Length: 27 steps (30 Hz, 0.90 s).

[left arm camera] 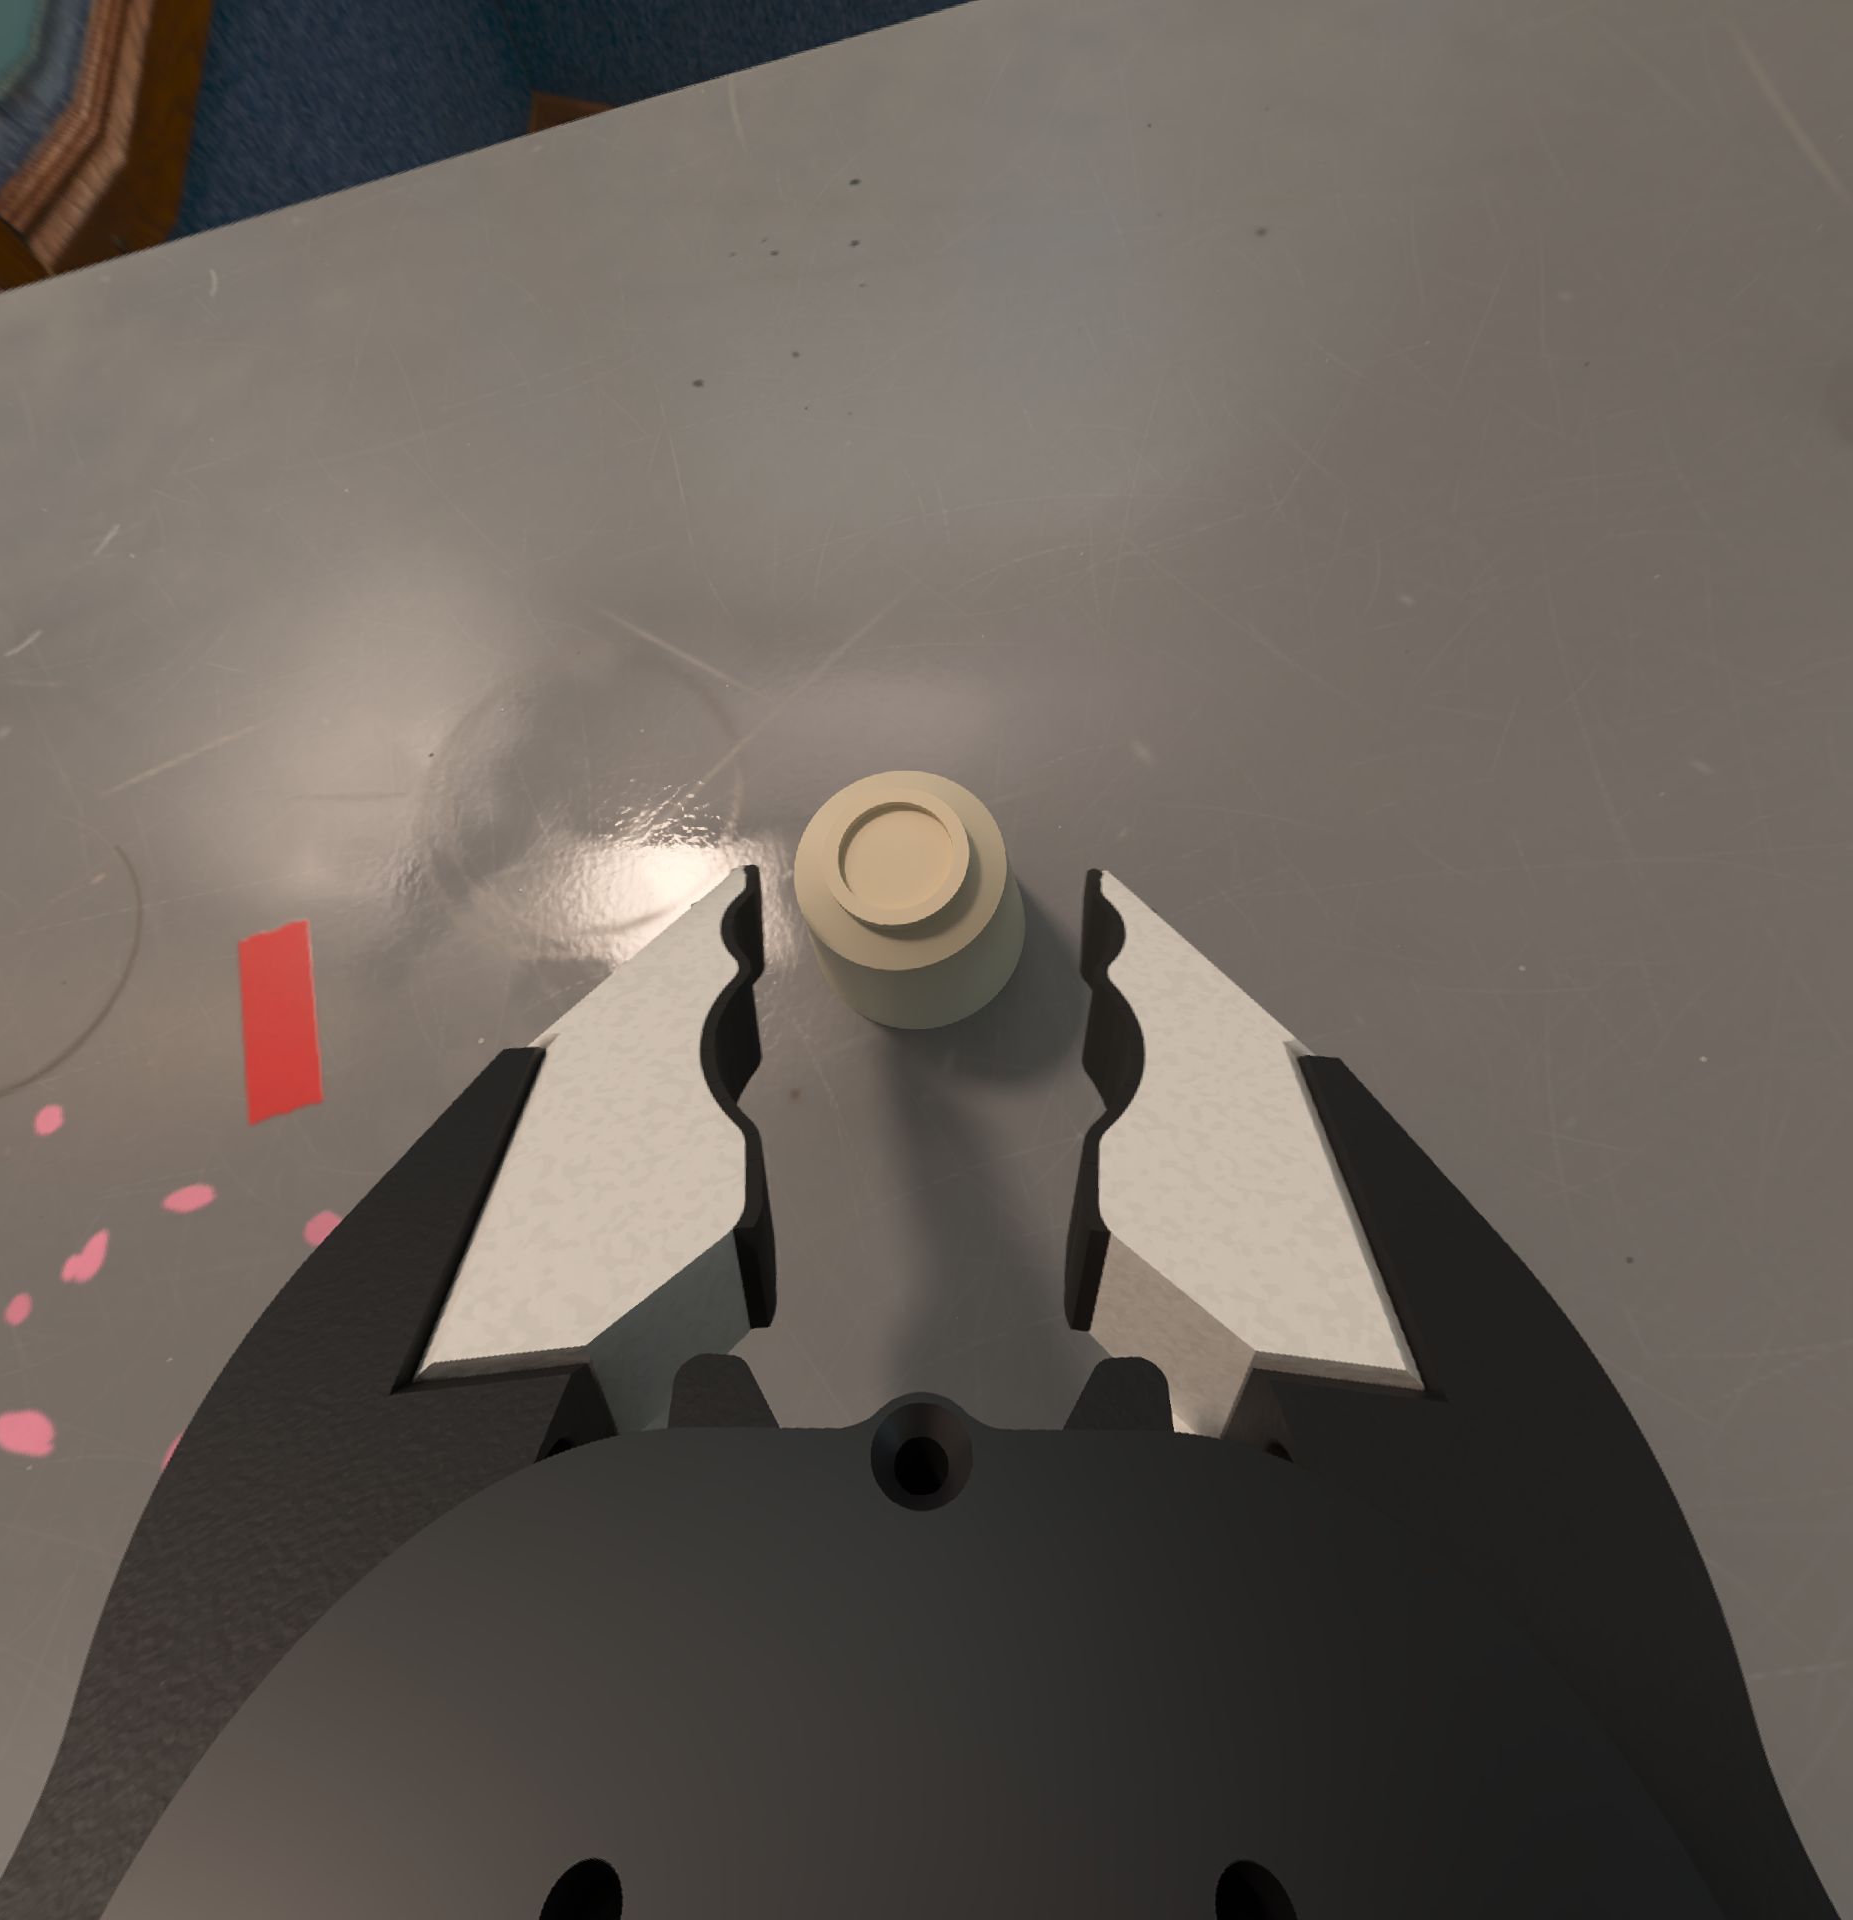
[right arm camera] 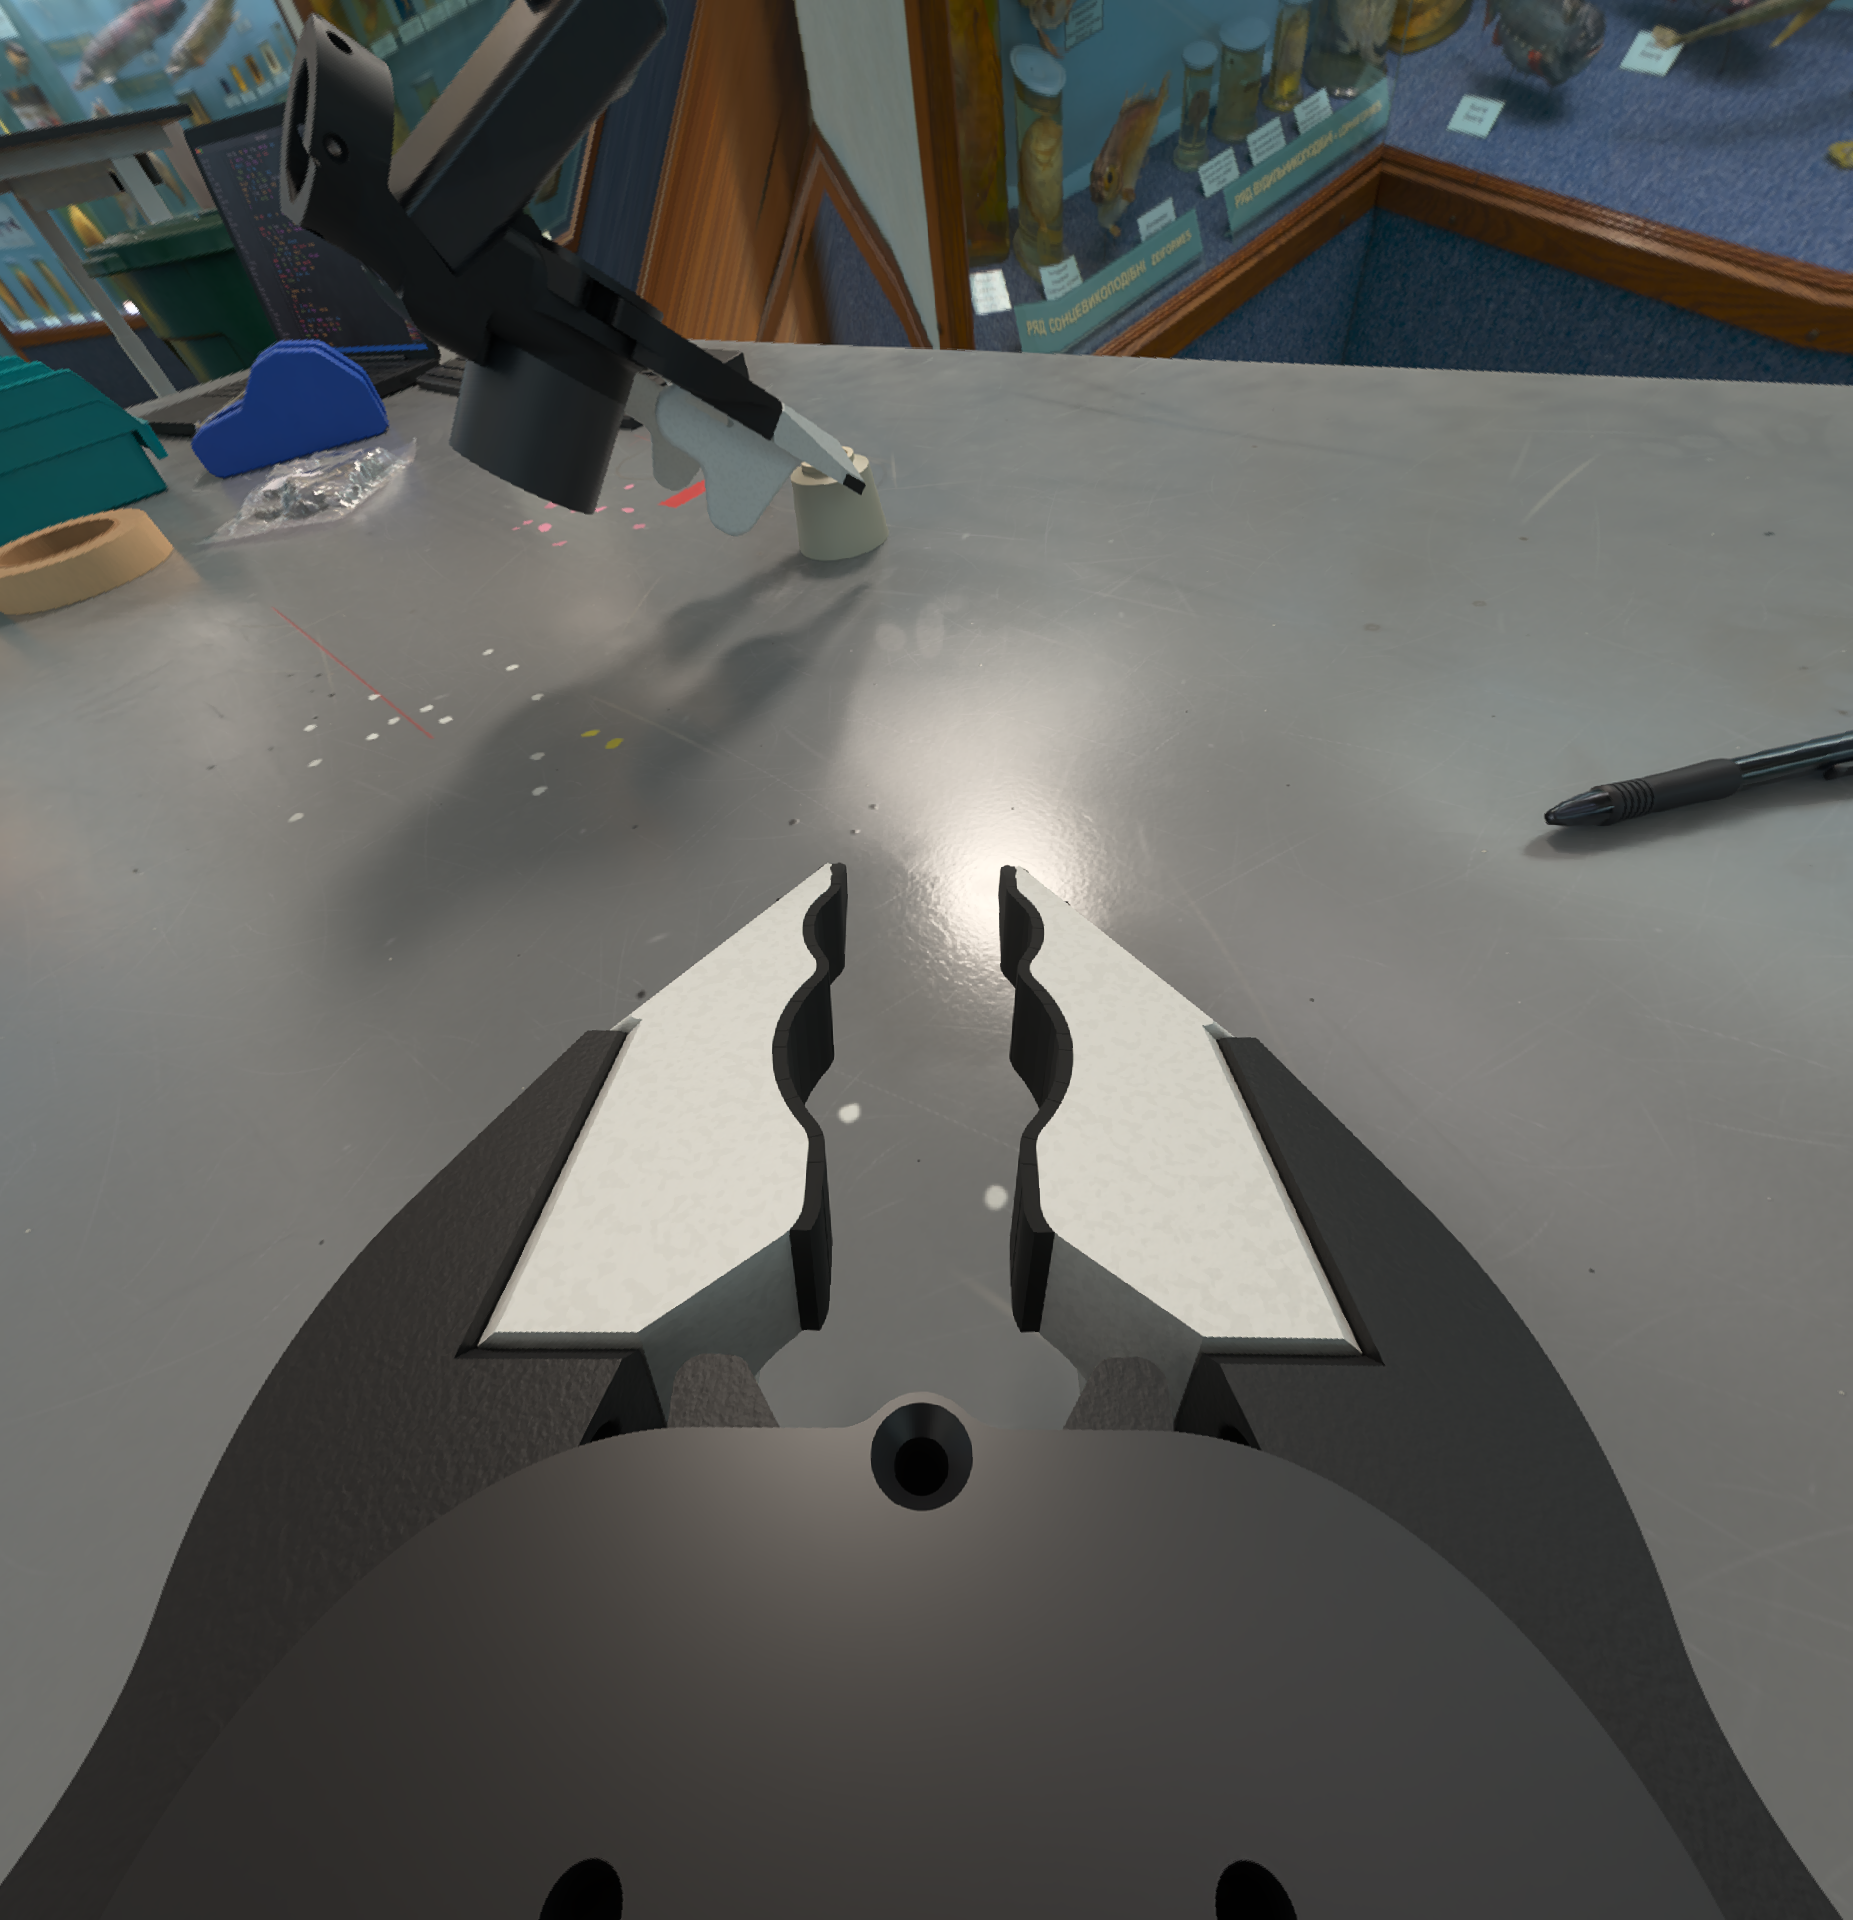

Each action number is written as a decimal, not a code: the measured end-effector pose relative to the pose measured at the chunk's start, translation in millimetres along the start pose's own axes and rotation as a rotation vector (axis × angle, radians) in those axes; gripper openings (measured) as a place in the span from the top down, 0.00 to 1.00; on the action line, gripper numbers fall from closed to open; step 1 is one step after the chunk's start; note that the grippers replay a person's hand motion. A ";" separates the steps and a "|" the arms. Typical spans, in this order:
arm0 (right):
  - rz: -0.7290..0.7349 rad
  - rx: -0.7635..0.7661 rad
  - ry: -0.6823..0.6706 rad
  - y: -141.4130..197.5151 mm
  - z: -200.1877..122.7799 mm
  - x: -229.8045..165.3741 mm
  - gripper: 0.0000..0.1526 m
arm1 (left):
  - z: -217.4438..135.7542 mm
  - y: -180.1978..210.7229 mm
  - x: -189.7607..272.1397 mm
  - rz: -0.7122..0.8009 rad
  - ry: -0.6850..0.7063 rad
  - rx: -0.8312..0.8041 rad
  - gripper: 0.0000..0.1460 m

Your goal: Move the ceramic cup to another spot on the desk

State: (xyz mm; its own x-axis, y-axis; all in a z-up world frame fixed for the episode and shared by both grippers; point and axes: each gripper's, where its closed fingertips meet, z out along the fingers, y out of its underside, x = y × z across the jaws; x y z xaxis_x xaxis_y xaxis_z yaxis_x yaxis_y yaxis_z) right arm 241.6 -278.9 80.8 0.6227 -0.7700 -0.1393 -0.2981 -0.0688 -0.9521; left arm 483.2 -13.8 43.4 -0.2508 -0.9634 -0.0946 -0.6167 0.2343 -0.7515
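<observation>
Left claw (left arm camera: 920, 904) spread wide, tilted down over the ceramic cup (left arm camera: 917, 920); nothing gripped. Cup is beige and stands upside down on the grey table (left arm camera: 1317, 520), foot ring up, mouth on the surface. In the left wrist view it sits between the two fingertips (left arm camera: 740, 904), with a clear gap on each side, so no contact yet. The right wrist view shows the same pairing from afar: left claw (right arm camera: 797, 468) angled down at the cup (right arm camera: 839, 514), one finger crossing in front of its upper part; whether that finger touches cannot be told from there. Judgement: this is the pre-grasp stage, claw centred on the cup so the fingers can close evenly on the tapered wall. Taper narrows upward, so a high pinch might slip; a lower grip looks safer. Right claw (right arm camera: 922, 883) hovers over bare table well away from the cup, fingers parted with a narrower gap and holding nothing; probably parked clear to leave the left side room. Also on the table: black pen (right arm camera: 1711, 779) at right, tape roll (right arm camera: 70, 561), blue block (right arm camera: 288, 410), clear bag of small hardware (right arm camera: 319, 488), red tape strip (left arm camera: 281, 1018) beside the left claw. Open table around the cup offers plenty of new spots.
</observation>
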 end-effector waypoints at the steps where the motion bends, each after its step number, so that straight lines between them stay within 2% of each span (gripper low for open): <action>1: -0.003 -0.001 0.001 0.0 0.3 -0.1 0.81 | -0.4 -0.8 -0.2 -0.012 0.012 0.000 0.55; 7: -0.015 -0.011 -0.003 1.5 1.6 -1.6 0.81 | 11.1 7.0 -4.3 -0.025 0.013 -0.034 0.47; 16: -0.018 -0.025 -0.007 3.8 1.9 -2.3 0.81 | 15.9 6.0 -6.5 -0.011 -0.038 0.005 0.47; 20: -0.027 -0.033 -0.007 4.8 3.0 -3.2 0.81 | 16.2 6.4 4.9 0.017 -0.017 -0.005 0.39; 24: -0.024 -0.036 -0.010 5.2 3.5 -3.4 0.81 | 12.0 3.5 15.7 0.005 0.044 -0.004 0.46; 27: -0.017 -0.035 -0.013 5.2 3.1 -3.3 0.81 | 6.3 -4.0 10.8 0.008 0.031 0.030 0.50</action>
State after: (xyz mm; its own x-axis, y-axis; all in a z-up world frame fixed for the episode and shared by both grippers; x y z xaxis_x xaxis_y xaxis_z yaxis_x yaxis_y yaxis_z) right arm 240.3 -274.7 75.4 0.6374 -0.7599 -0.1273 -0.3121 -0.1036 -0.9444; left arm 487.7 -26.0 41.2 -0.2795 -0.9567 -0.0808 -0.5922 0.2380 -0.7698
